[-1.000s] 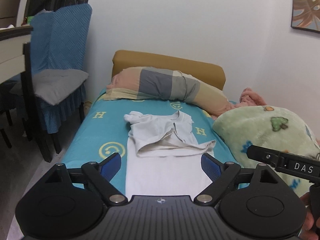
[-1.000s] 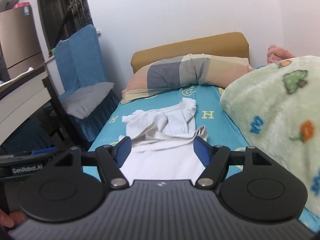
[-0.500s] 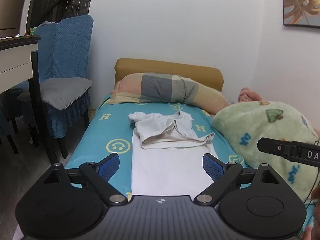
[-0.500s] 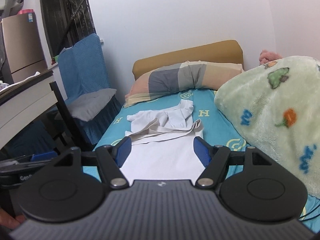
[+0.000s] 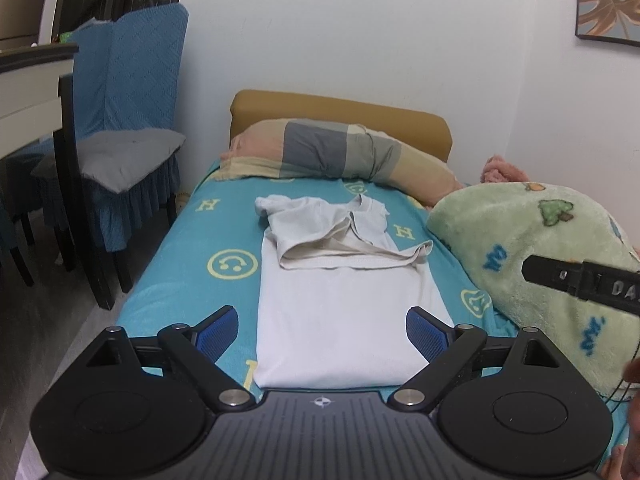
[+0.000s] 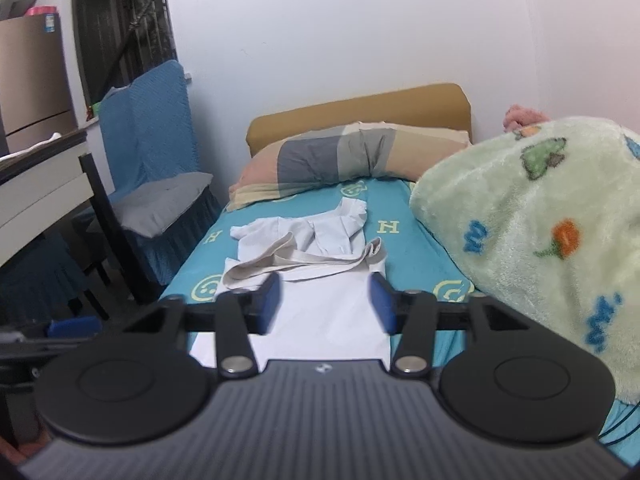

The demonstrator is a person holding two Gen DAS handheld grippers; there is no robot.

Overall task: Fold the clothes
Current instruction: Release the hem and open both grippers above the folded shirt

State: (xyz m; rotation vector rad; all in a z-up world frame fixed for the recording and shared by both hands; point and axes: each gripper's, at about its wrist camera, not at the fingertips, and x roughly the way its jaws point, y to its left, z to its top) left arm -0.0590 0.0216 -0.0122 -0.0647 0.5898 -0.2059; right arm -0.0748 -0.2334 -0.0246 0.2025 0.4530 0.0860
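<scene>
A white T-shirt lies lengthwise on the teal bed sheet. Its near half is flat and smooth, while its far half is bunched, with the sleeves and collar rumpled on top. My left gripper hovers open over the shirt's near hem, its blue pads clear of the cloth on either side. My right gripper is open too, above the shirt just short of the bunched fold, with nothing between its fingers.
A striped pillow lies against the tan headboard. A green fleece blanket is heaped along the bed's right side. A blue-covered chair with a grey cushion and a desk edge stand left of the bed.
Both grippers have drawn back towards the foot of the bed, so the shirt's near hem now shows. The right gripper's jaws stand closer together than before. The shirt has not moved.
</scene>
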